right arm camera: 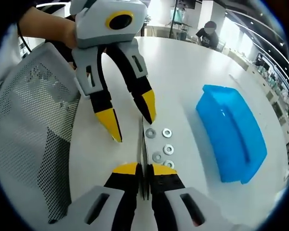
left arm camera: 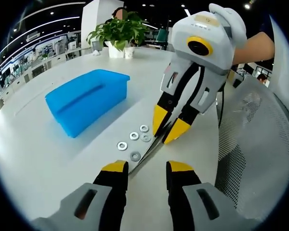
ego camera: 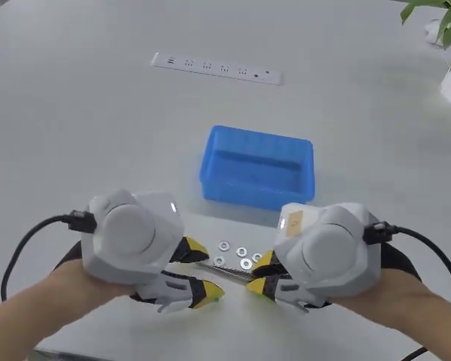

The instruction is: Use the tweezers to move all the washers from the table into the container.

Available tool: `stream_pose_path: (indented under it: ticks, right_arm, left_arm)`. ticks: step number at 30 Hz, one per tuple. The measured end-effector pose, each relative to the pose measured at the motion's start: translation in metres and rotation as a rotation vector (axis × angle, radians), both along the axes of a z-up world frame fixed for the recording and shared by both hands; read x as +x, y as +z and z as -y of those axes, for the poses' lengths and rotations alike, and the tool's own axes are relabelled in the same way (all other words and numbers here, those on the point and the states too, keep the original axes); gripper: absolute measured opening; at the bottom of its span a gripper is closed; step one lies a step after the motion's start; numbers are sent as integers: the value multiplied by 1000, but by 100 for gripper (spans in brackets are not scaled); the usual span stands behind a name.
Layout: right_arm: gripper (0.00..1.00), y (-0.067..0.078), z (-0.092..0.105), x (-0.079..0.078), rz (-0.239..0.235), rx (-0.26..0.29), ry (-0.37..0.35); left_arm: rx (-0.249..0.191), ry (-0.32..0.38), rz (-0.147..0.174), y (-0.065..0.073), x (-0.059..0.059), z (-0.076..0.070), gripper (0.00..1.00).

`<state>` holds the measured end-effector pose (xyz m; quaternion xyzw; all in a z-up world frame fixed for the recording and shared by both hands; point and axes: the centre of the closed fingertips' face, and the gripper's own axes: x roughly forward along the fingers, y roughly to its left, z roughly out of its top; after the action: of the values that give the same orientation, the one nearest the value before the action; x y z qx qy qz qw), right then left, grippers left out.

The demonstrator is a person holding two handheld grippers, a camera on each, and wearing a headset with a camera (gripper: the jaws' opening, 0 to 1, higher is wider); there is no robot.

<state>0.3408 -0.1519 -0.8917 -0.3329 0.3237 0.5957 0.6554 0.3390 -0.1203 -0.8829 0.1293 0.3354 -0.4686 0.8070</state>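
Right gripper clenched on the tweezers, which run left toward my left gripper. Left is released, jaws apart. Five washers on the table just beyond the tweezers. Blue container farther back.

Container: on the bench, behind the washers, before the power strip.
Washers: a loose cluster on the bench, just before the container, between the two grippers.
Tweezers: along the near side of the washers, one end between the right gripper's jaws, the other pointing toward the left gripper.
Power strip: far across the bench, well behind the container.
Plant: far right corner.
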Motion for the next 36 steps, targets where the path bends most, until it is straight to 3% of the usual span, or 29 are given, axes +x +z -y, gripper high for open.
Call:
stream_pose_path:
  ticks: [4,6,8,11,15,18,23,30,33,36]
  right_arm:
    - [8,0,-1,-3,-27,34,9]
    - [7,0,-1,-3,0,49,29]
    - [7,0,0,-5,-2,58,33]
    - [7,5,0,-6,-10,114,19]
    - [7,21,-6,-7,-27,226,-9]
    - [7,22,-3,-7,-14,220,-5]
    - [7,19,-1,-11,-18,223,7]
    - [7,19,-2,-16,-8,225,28]
    - [7,20,-2,-17,-2,229,39]
    - [8,22,-4,-19,2,238,48]
  left_arm:
    - [-3,4,-2,0,2,-1,36]
    - [0,3,-2,0,2,-2,36]
    - [2,3,-3,0,2,-4,35]
    - [9,-13,-2,0,0,-6,34]
    - [9,-55,16,3,-4,-5,27]
    - [-13,-67,53,11,-3,-2,25]
    - [-28,-96,71,18,-3,-1,15]
    - [12,-207,70,17,-13,-2,9]
    - [38,-299,69,21,-22,0,6]
    - [67,-357,90,26,-25,-1,5]
